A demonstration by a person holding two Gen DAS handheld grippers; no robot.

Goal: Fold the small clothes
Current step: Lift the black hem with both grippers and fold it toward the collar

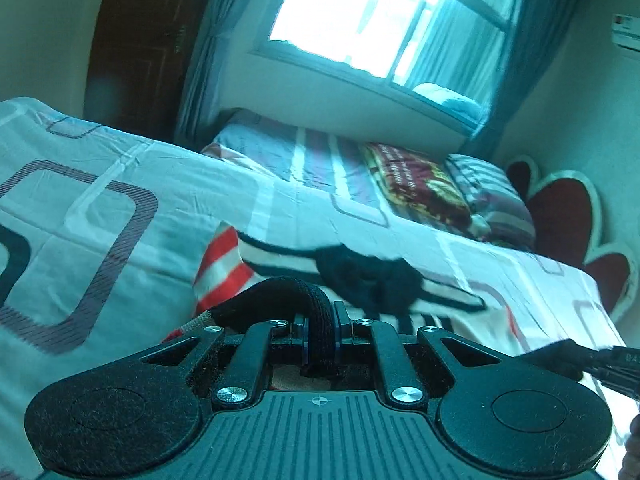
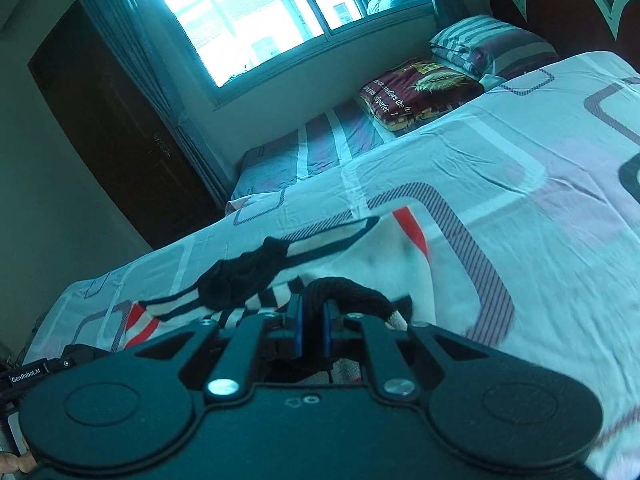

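Observation:
A small white garment [image 1: 224, 264] with red and black stripes and a black collar [image 1: 372, 276] lies spread over the bed. My left gripper [image 1: 320, 332] is shut on a thick black ribbed hem [image 1: 280, 292] of the garment, lifted off the sheet. In the right wrist view the same garment [image 2: 392, 256] stretches ahead, its black collar [image 2: 244, 276] to the left. My right gripper [image 2: 314, 328] is shut on the other end of the black ribbed hem [image 2: 352, 292]. Both views are blurred by motion.
The bed sheet [image 2: 500, 168] is pale with rounded-square patterns. Folded blankets [image 2: 420, 92] and a striped pillow [image 2: 488, 40] lie near the red heart-shaped headboard [image 1: 568, 216]. A window [image 1: 380, 12] with curtains and a dark wooden door [image 2: 112, 128] are behind. The other gripper's body [image 1: 600, 364] shows at right.

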